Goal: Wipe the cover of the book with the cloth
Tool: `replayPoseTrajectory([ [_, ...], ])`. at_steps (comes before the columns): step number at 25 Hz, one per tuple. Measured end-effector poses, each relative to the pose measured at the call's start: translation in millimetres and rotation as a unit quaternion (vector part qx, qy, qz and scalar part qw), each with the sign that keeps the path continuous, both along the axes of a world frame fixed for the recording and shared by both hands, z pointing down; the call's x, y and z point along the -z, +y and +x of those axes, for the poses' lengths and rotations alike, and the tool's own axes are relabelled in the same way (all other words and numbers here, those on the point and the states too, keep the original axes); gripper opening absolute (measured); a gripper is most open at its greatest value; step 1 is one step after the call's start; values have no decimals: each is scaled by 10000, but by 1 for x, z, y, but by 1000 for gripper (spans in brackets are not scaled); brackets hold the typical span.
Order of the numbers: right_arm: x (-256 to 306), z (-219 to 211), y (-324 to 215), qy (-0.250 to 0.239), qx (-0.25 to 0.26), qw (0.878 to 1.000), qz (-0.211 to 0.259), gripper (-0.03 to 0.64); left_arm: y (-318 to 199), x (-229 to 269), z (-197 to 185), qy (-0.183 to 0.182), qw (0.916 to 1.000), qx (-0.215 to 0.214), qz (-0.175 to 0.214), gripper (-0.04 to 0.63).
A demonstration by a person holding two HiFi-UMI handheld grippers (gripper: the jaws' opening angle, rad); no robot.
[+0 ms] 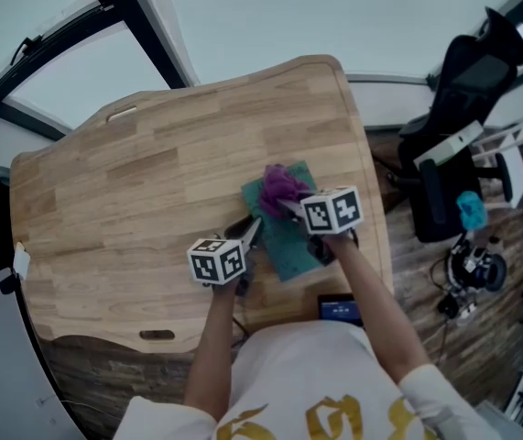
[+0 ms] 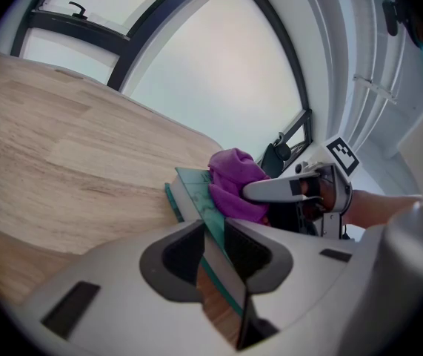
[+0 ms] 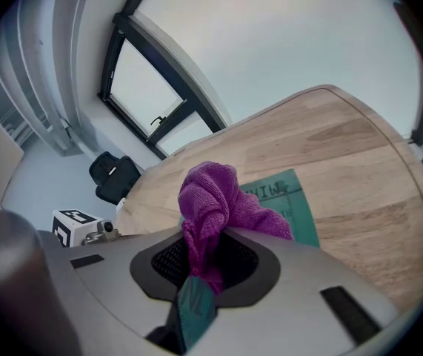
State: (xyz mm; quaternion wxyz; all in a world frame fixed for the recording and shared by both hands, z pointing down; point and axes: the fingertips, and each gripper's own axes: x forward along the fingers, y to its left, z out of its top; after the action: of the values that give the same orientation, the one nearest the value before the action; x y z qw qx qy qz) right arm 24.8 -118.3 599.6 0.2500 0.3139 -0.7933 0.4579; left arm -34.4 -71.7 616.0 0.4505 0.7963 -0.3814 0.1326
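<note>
A teal book [image 1: 290,238] lies on the wooden table [image 1: 133,191], right of its middle. My left gripper [image 1: 247,236] is shut on the book's near left edge; in the left gripper view the cover's edge [image 2: 192,191] runs between the jaws of this gripper [image 2: 212,247]. A crumpled purple cloth [image 1: 282,185] rests on the book's far part. My right gripper [image 1: 290,207] is shut on the cloth and holds it down on the cover. In the right gripper view the cloth [image 3: 207,202] bulges up from between the jaws over the book [image 3: 289,199].
A dark device with a blue screen [image 1: 339,310] lies at the table's near edge by my right arm. A black office chair [image 1: 463,90] and small equipment [image 1: 472,266] stand on the floor to the right. Window frames run behind the table.
</note>
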Motion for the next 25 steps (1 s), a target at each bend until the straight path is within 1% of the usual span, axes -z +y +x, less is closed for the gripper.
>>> replayPoseTrajectory([
  [13, -2, 8, 31, -56, 186, 9997, -116, 63, -1, -2, -1, -31, 10000, 29, 21, 84],
  [25, -3, 21, 66, 32, 227, 9997, -103, 64, -2, -2, -1, -58, 10000, 46, 42, 84],
])
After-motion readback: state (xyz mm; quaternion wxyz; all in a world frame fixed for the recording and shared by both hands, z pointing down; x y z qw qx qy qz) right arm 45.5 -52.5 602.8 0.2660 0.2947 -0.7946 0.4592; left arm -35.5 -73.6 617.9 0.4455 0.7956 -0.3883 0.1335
